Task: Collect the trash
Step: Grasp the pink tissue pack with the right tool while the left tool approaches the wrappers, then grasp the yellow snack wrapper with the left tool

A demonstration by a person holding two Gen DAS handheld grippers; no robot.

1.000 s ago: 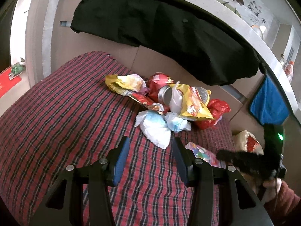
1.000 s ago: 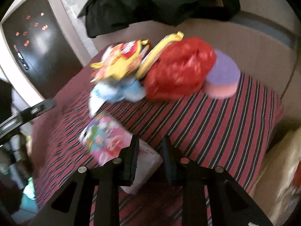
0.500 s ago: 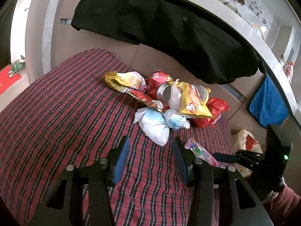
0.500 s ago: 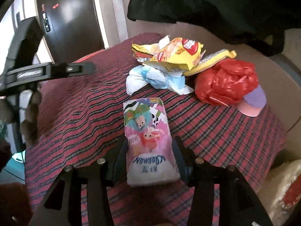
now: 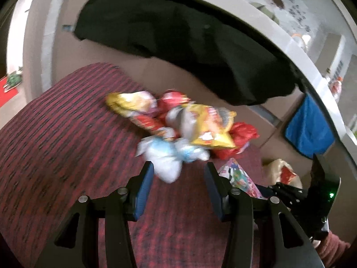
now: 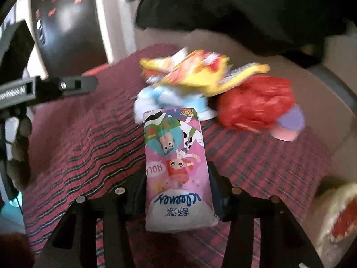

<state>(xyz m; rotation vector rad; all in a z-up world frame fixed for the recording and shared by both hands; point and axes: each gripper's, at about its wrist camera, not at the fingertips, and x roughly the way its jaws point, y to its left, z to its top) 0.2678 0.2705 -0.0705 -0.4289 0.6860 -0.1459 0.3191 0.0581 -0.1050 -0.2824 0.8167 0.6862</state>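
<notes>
Your right gripper (image 6: 176, 189) is closing on the tissue pack (image 6: 176, 167) at the near edge of the plaid cloth (image 6: 78, 145), while the left gripper (image 5: 178, 187) hangs spread and empty before the white wad (image 5: 165, 156); next, firm that grip and lift.

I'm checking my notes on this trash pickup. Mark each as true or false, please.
1. The right gripper has a pink tissue pack between its fingers. True; its jaws are closing on it.
2. The left gripper grips a yellow snack bag. False: nothing is between its open fingers; the yellow snack bag lies in the pile.
3. The trash lies on a plaid cloth. True.
4. The red plastic bag hangs from the left gripper. False: it rests on the cloth beside the pile.
</notes>
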